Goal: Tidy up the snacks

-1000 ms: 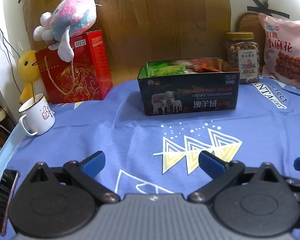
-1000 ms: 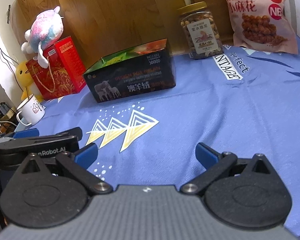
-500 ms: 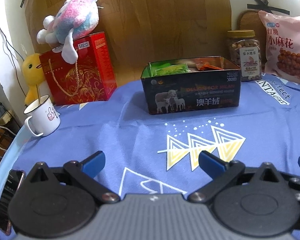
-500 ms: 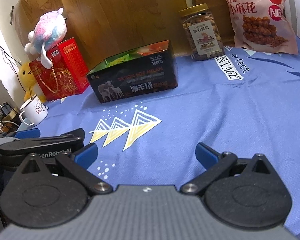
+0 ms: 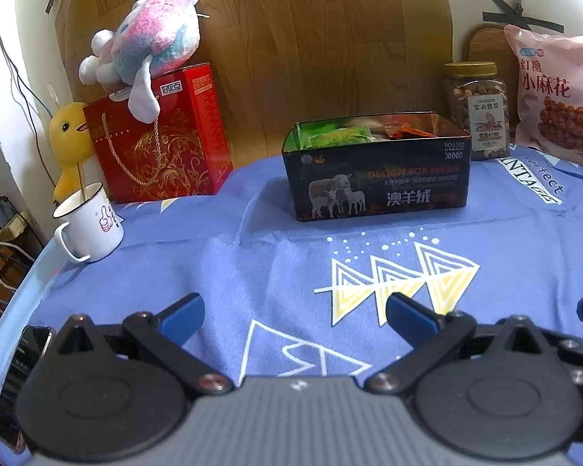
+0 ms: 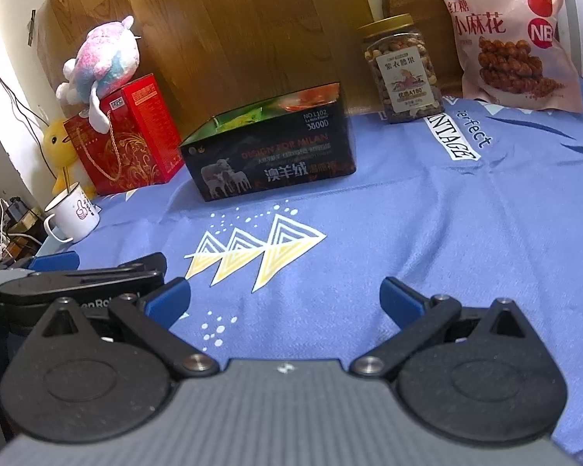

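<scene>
Seen from the left wrist, the jaws of the left gripper (image 5: 293,316) stand wide apart with nothing between them, low over the blue cloth (image 5: 252,240). Straight ahead of them, well apart, sits the dark tin box (image 5: 377,178), lidless, with green and orange snack packets (image 5: 340,136) already inside. Beyond its right end stand a nut jar (image 5: 480,110) and a pink snack bag (image 5: 555,101), both outside the box. Off to the left of the jaws are a white mug (image 5: 89,225), a red gift box (image 5: 159,143) and a plush toy (image 5: 147,39) on top.

From the right wrist, the right gripper (image 6: 283,301) is likewise spread and empty over the cloth, with the left gripper's body just beside its left finger. The box lies ahead and a little left; jar and bag stand ahead to the right.

The risks I see: the two grippers are close enough to knock together on a reach, and the loose cloth could ruck under a dragged fingertip. The upright jar might tip if caught high, and the soft bag may slump out of a narrow pinch.
</scene>
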`<state>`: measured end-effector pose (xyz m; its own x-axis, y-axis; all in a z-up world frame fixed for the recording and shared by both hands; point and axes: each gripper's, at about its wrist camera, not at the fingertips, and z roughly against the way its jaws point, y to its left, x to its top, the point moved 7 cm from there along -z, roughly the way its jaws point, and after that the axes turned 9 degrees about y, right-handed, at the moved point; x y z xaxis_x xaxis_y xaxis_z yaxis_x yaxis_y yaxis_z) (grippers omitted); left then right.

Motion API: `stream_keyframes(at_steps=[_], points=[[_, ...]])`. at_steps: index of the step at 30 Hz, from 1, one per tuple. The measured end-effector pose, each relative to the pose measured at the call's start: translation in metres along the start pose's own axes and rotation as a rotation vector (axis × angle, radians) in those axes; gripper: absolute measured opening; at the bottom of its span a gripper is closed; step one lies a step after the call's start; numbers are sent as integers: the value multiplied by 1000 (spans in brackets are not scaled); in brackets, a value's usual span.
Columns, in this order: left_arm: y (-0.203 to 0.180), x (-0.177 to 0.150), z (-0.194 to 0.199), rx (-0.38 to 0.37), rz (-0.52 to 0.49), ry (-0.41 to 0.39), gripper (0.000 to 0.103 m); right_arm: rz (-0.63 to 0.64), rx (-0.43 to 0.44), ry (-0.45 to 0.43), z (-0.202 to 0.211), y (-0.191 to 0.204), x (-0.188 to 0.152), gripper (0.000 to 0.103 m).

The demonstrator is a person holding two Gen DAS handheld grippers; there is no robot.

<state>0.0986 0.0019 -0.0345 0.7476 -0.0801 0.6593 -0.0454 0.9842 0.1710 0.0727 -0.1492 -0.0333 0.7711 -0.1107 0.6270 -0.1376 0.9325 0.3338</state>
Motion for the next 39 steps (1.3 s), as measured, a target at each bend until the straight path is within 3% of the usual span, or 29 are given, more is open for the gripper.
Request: stream_keyframes(at_steps=[39], points=[[3, -6, 0, 5, -13, 7, 103, -6, -16, -48, 9, 5, 2, 103]])
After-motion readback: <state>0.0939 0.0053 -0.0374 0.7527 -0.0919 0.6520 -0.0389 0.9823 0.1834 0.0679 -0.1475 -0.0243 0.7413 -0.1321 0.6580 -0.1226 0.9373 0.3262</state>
